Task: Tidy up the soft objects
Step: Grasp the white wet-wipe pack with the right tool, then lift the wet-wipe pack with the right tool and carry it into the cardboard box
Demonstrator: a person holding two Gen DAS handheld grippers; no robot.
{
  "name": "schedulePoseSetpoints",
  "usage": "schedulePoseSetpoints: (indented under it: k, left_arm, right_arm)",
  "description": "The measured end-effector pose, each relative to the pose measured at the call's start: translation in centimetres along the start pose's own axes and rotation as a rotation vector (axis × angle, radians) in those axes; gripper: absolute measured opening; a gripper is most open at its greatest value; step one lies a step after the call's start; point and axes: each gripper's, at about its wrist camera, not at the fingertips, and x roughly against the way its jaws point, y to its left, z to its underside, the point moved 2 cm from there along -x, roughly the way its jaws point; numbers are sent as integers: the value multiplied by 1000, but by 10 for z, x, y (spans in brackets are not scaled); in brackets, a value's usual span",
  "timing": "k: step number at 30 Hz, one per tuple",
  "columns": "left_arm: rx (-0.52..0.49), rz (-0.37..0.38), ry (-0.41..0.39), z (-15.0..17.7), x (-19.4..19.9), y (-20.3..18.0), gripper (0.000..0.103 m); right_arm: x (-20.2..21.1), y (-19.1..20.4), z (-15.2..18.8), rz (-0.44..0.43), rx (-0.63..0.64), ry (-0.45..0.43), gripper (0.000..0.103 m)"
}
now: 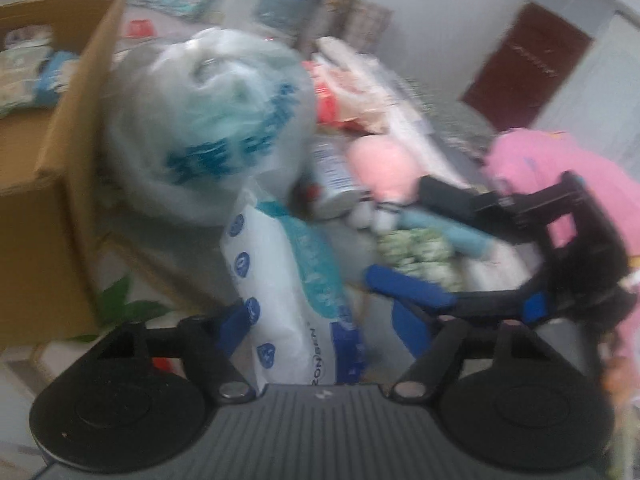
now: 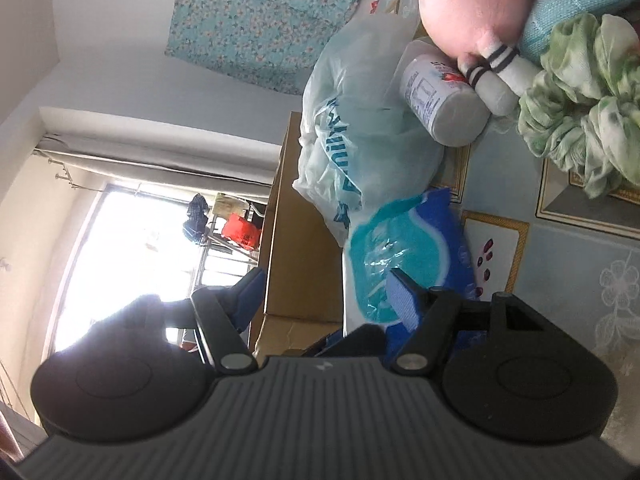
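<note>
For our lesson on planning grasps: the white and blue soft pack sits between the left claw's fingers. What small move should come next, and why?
Probably close the left claw on the soft pack. The pack sits between the fingers, but a gap shows on one side, so it looks ungripped. The open cardboard box stands beside it.

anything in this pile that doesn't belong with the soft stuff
Yes: a hard white bottle lies on its side among the soft things, between the plastic bag and the pink plush toy, touching the toy's striped leg. It looks rigid, unlike the items around it.
</note>
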Motion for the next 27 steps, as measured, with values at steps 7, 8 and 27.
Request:
schedulePoseSetpoints:
  k: [7, 8, 27]
  left_arm:
    - [4, 12, 25, -1, -14, -1, 64]
    - [-6, 23, 32, -2, -18, -4, 65]
    - [-190, -70, 88, 0, -37, -24, 91]
  right_arm:
    - [21, -15, -5, 57, 1, -63, 67]
    - [23, -17, -4, 66, 1, -69, 67]
    - [2, -28, -16, 327, 127, -11, 66]
